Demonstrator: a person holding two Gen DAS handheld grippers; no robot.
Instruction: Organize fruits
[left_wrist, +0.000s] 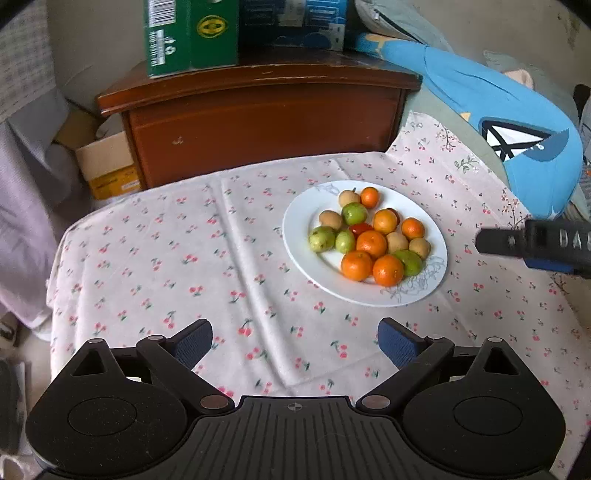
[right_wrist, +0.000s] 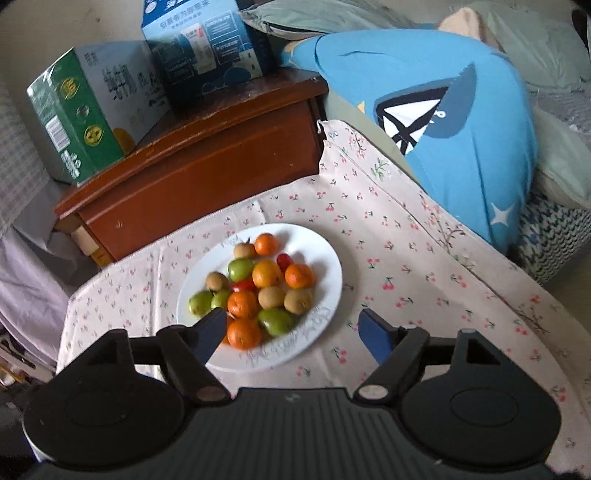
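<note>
Holding nothing: left claw, spread wide over bare surface; right claw, open, nearer; plate of fruits just ahead, left of its centre.

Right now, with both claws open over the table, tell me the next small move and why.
Probably ease the right claw down onto the nearest orange fruit. All the fruit sits mixed on the white plate, neither claw holds anything, and that one lies at the plate's near edge, beside the right claw's left finger.
</note>
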